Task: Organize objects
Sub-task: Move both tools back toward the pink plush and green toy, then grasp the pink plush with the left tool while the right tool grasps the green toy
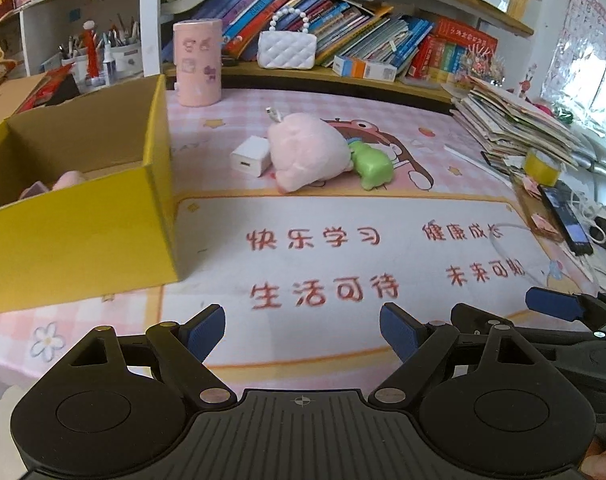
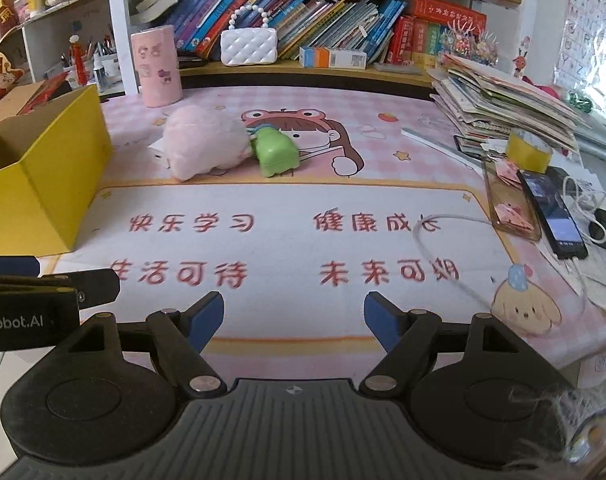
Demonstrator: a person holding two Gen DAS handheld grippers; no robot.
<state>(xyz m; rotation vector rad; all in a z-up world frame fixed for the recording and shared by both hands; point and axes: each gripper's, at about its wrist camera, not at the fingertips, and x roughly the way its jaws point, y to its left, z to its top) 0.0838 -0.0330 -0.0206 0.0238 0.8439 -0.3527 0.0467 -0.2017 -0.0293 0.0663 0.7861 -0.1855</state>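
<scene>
A pink plush toy [image 1: 305, 152] lies mid-desk with a green toy [image 1: 374, 168] against its right side and a white charger block [image 1: 250, 157] at its left. A yellow cardboard box [image 1: 79, 236] stands open at the left, with small pink things inside. My left gripper [image 1: 302, 332] hovers open over the printed desk mat, well short of the toys, holding nothing. My right gripper [image 2: 294, 322] is also open and empty above the mat's front. In the right wrist view the plush toy [image 2: 203, 144], the green toy [image 2: 277, 152] and the box [image 2: 43, 172] lie ahead and to the left.
A pink cylinder tin [image 1: 198, 62] and a white quilted purse [image 1: 287, 49] stand at the back by the bookshelf. A stack of papers [image 2: 503, 108], yellow tape roll [image 2: 529, 150], phone [image 2: 553, 208] and white cable [image 2: 435, 232] crowd the right side.
</scene>
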